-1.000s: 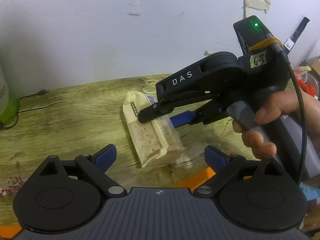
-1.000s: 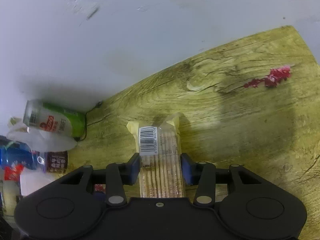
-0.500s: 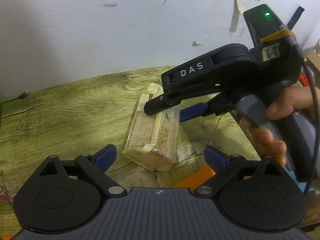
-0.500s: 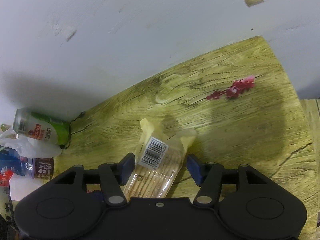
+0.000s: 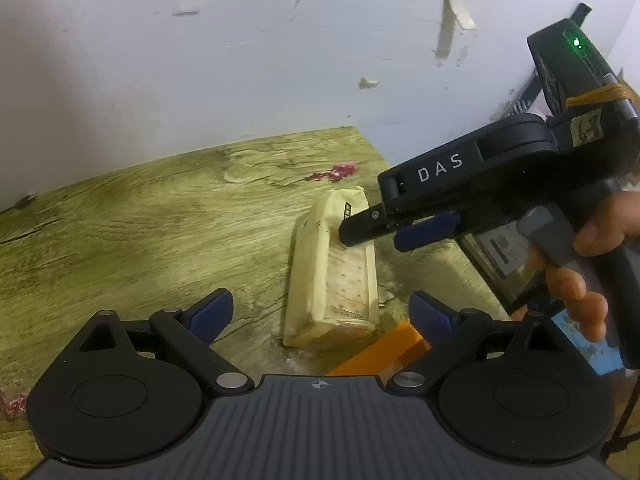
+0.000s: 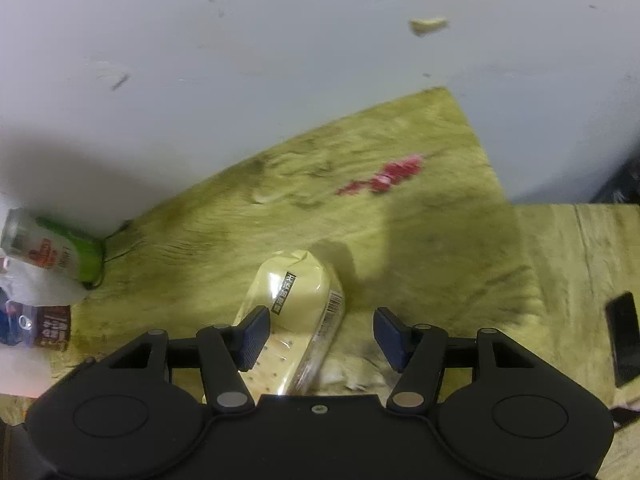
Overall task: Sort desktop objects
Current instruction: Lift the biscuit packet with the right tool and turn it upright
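A cream pack of crackers (image 5: pixel 332 276) lies on the wooden table (image 5: pixel 140 224); it also shows in the right wrist view (image 6: pixel 296 312). My right gripper (image 6: pixel 320 336) is open, its blue pads either side of the pack's near end, the left pad against it. In the left wrist view the right gripper (image 5: pixel 384 232) hovers over the pack's far end. My left gripper (image 5: pixel 320 314) is open and empty, just in front of the pack's near end.
A green-and-white can (image 6: pixel 52 248), a brown carton (image 6: pixel 52 326) and white paper sit at the table's left by the wall. A red smear (image 6: pixel 384 176) marks the far table. An orange object (image 5: pixel 384 350) lies near the left gripper. A dark phone-like item (image 6: pixel 624 336) lies at right.
The right gripper has opened and let go of the cracker pack, which now lies tilted on the table. Both views have swung right along the table.
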Demonstrator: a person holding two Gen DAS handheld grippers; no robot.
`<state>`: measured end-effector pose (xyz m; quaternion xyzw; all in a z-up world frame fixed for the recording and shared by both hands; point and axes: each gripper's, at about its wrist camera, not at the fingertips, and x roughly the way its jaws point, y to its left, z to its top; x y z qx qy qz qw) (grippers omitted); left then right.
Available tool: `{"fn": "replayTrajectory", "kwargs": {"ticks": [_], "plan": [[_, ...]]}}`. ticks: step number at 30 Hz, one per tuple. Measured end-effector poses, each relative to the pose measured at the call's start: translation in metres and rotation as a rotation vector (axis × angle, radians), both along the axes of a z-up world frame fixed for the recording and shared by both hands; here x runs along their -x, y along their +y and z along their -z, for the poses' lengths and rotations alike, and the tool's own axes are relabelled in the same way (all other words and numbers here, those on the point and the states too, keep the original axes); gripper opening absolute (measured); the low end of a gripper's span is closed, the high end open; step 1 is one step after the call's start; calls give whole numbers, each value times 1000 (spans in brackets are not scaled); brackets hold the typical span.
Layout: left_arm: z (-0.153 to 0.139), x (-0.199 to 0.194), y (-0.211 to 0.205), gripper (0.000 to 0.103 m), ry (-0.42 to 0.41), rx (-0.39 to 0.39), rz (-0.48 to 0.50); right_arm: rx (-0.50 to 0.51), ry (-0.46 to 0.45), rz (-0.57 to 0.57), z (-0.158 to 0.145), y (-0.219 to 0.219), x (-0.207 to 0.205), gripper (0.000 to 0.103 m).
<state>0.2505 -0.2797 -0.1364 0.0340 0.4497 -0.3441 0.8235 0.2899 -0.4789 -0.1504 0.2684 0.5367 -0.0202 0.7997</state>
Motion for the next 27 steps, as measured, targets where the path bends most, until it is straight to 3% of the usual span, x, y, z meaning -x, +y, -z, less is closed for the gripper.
{"fn": "replayTrajectory", "kwargs": {"ticks": [4,7,13,20,27], "plan": [[-2,3,-2,96,-6,5,19,-53,25,59,1,-8,10,56],[-2,3,-4,96,-5,14,26,-99,5,87,-5,-5,11,71],[-3,6,-11,94,-12,23,48,-61,14,30,-6,18,-7,72],[1,5,-10,92,17,63,81,-49,58,17,4,20,-13,53],[4,6,-5,87,33,83,99,-216,43,44,18,8,-11,46]]}}
